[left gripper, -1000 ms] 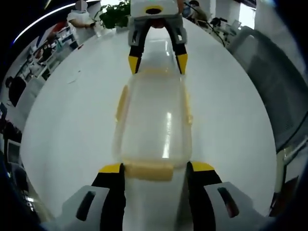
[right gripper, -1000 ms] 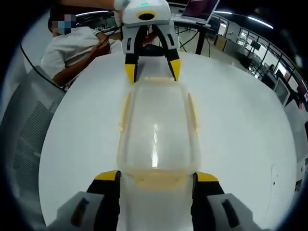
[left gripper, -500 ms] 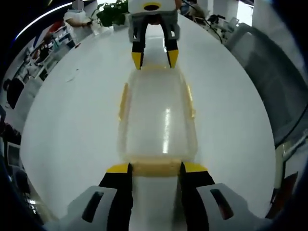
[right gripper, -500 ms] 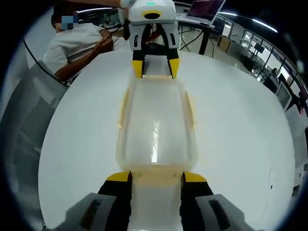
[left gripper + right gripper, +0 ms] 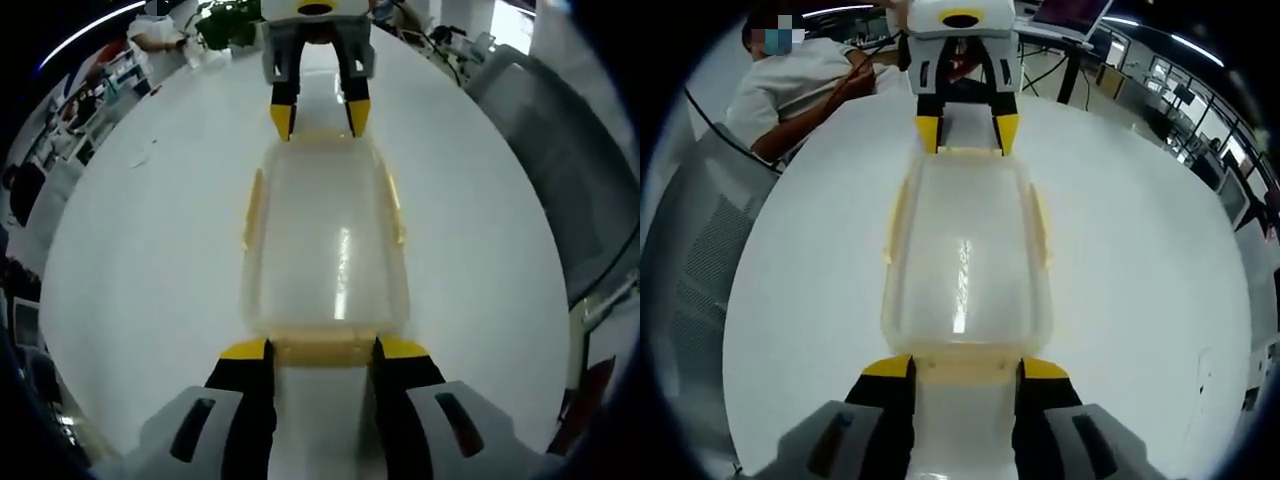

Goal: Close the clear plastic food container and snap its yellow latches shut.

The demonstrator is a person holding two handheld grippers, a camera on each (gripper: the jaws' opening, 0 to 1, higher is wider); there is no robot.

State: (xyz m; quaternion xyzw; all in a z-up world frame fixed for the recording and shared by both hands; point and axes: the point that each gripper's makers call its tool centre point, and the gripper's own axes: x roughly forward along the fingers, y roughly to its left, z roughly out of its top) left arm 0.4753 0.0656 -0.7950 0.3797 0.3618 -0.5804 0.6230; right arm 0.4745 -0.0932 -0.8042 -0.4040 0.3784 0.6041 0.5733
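left gripper view looks straight down the long axis of the clear container point(image 5: 325, 250), lying lid-on upon the white worktop point(image 5: 140, 260). left gripper point(image 5: 322, 348) sits at the near short end, fingers point(image 5: 247, 352) narrowed either side of the near end latch point(image 5: 322, 350), touching or almost touching its corners; cannot tell whether truly clamped. right gripper point(image 5: 315, 118) faces back from the far short end, its yellow fingertips just at the far end latch point(image 5: 318, 136).

right gripper view mirrors this: container point(image 5: 965, 255) running away lengthwise, right gripper point(image 5: 964, 366) with fingers point(image 5: 890, 367) drawn in about the near end latch point(image 5: 965, 368), left gripper point(image 5: 967, 130) at the opposite end against the other end latch point(image 5: 968, 152). seated person point(image 5: 805, 85) beyond the worktop point(image 5: 1140, 260), office clutter behind.

each gripper equally near its own end, so neither has to travel. side latches point(image 5: 254, 208) along the two long edges stand slightly flared, well apart from both pairs of fingers, probably not yet snapped. next move likely turns on pressing each end latch down and inward along the container's long axis, both ends opposed so the box does not slide.
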